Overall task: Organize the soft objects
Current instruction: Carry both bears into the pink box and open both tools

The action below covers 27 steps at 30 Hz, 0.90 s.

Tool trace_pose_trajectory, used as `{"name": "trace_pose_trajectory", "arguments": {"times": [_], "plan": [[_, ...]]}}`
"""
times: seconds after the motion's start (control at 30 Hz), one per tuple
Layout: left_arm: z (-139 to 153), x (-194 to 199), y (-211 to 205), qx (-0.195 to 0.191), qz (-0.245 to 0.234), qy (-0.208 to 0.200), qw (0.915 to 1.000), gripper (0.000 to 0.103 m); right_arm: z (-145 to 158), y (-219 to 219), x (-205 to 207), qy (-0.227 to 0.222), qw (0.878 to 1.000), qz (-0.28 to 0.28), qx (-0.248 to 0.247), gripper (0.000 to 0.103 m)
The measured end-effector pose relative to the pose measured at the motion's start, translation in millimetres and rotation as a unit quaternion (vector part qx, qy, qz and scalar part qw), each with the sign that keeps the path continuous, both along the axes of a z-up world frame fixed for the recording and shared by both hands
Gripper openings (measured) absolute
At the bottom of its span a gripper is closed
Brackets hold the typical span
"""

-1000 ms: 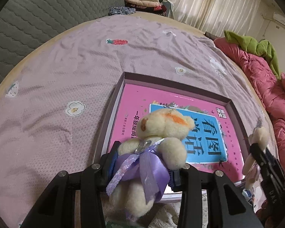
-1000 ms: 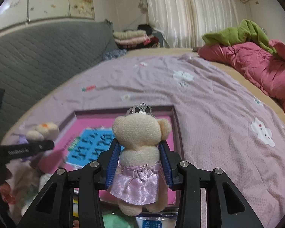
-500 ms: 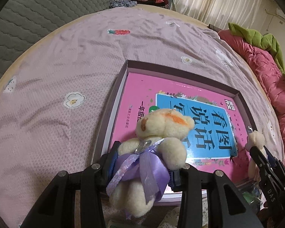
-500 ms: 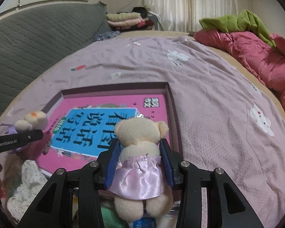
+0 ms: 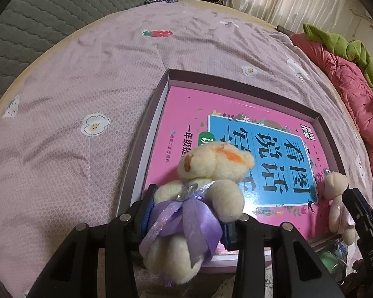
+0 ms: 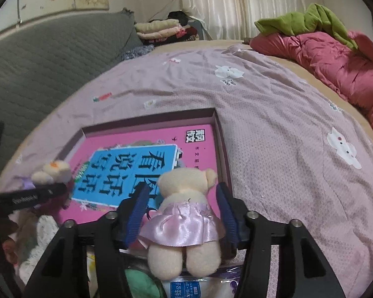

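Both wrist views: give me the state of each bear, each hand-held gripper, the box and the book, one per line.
Purple-bow bear: clamped at the waist, held over the box's near edge.
Left hand-held gripper: shut on that bear.
Pink-skirt bear: between the pads, gaps showing on both sides.
Right hand-held gripper: jaws opening, pads off the bear.
Box: open, no lid, on the bed.
Book: closed, flat in the box.

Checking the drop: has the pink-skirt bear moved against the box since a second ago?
Yes. The pink-skirt bear has come down from the box's far rim to its near edge, between the right gripper's opening jaws.
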<state>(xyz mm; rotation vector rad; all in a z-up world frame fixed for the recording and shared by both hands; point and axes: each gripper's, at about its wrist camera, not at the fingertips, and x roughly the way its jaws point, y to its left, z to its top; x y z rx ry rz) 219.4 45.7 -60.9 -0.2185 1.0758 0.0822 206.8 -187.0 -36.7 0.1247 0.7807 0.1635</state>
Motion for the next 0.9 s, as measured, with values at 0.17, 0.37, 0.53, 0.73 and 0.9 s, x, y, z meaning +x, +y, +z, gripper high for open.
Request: {"name": "trace_pose_trajectory", "arguments": {"times": [0.17, 0.37, 0.53, 0.73, 0.9], "plan": [[-1.8, 1.4, -0.5, 0.002, -0.002, 0.004, 1.0, 0.043, 6.8, -2.8, -4.3, -0.016, 1.0, -0.004, 0.005, 0.059], [-2.9, 4.4, 1.9, 0.001, 0.002, 0.016, 0.9999, 0.043, 19.7, -19.3, -10.7, -0.04, 0.999, -0.013, 0.006, 0.06], [-2.7, 3.4, 1.4, 0.007, -0.001, 0.021, 0.9998, 0.044, 18.8, -50.5, -11.6, -0.016, 0.999, -0.046, -0.006, 0.06], [-0.9, -0.9, -1.9, 0.017, -0.009, 0.021, 0.9996, 0.048, 24.1, -54.3, -36.9, -0.012, 1.0, -0.003, -0.009, 0.06], [-0.8, -1.4, -2.6, 0.021, -0.004, 0.023, 0.9995, 0.049, 15.8, -39.5, -42.6, 0.006, 0.999, 0.026, -0.034, 0.06]]}}
